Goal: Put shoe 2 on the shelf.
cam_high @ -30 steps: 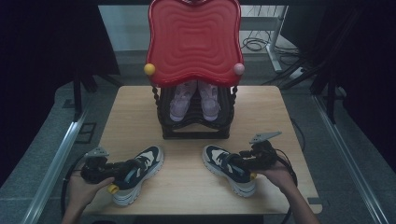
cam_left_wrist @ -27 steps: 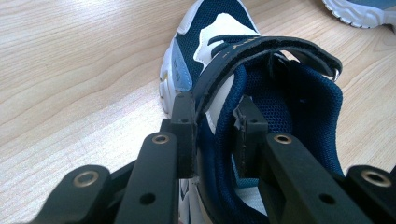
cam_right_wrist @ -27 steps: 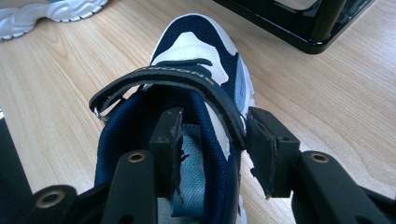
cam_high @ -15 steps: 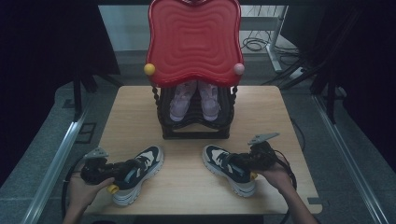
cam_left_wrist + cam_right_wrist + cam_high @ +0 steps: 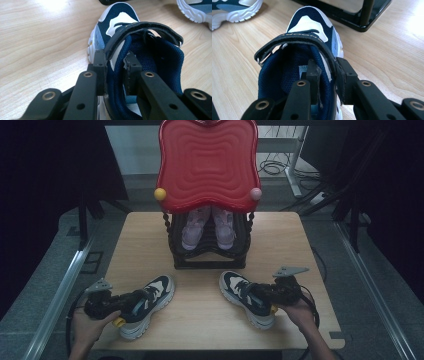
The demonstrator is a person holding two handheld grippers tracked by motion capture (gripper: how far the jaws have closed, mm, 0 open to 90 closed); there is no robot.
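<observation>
On the wooden table (image 5: 200, 320), near its front edge, lie two navy-and-white sneakers. Left gripper (image 5: 115, 72) clamps the left sneaker (image 5: 147, 302) by its collar wall, jaws having just closed further. Right gripper (image 5: 328, 75) has just clamped the right sneaker (image 5: 245, 297) likewise. Behind stands a black shoe rack (image 5: 210, 255).

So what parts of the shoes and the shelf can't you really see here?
- Pink shoes on the black rack, high view: their tops are hidden under the red tray.
- Left sneaker, left gripper view: heel cut off by the bottom edge, behind the left gripper.
- Right sneaker, right gripper view: heel hidden by the right gripper.
- Strap lettering, right gripper view: too small to read.
</observation>
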